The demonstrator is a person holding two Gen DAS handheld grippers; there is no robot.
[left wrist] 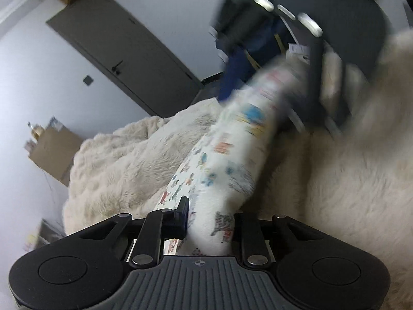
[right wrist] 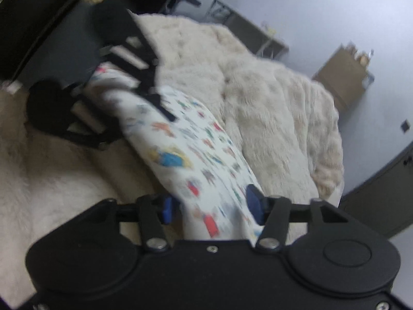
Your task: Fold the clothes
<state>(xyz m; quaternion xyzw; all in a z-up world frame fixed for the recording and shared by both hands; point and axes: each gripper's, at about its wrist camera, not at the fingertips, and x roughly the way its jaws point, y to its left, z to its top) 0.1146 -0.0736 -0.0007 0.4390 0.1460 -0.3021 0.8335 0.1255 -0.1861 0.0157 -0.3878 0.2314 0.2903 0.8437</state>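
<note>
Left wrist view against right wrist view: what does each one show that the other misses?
Only the left wrist view shows the dark grey door with its handle and the left hand-held gripper closed on the white cartoon-print garment. Only the right wrist view shows the right hand-held gripper with its blue pads apart, the cloth between them, and a metal-framed rack by the wall. Both show the garment stretched between the grippers, the cream fluffy blanket and a brown cardboard box.

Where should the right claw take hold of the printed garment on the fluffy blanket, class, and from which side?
Grip the near end of the printed garment, coming along its length from that end. It stretches as a narrow band toward the left claw, so its end fits between the right claw pads.
</note>
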